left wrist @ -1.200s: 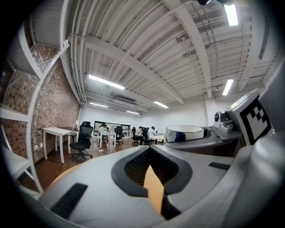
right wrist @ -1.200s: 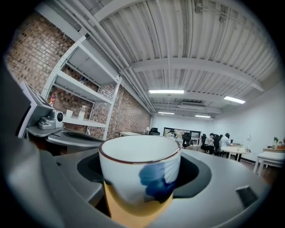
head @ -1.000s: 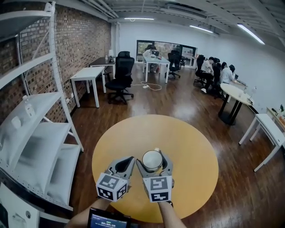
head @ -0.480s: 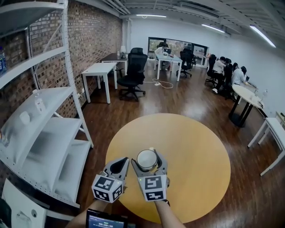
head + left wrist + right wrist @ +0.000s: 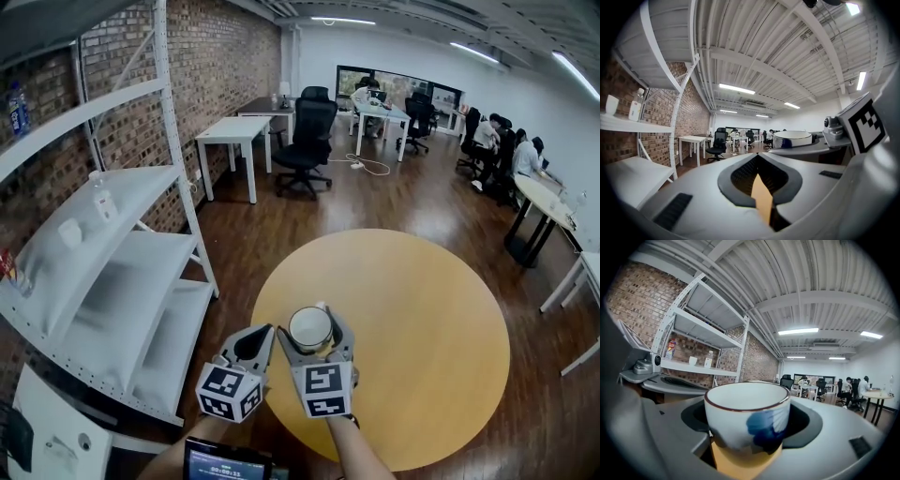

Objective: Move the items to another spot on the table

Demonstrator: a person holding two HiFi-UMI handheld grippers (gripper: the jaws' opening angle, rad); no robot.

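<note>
Round table [image 5: 427, 309], cup [image 5: 747, 420] upright, clamped in right tongs [image 5: 312, 331]

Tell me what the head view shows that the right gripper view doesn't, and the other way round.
Only the head view: the full round outline of the table, the person's forearms and a dark screen below them. Only the right gripper view: the blue mark on the cup's side and its dark rim line. Both: the cup clamped in the right gripper, the left gripper alongside, the white shelving and the brick wall.
</note>
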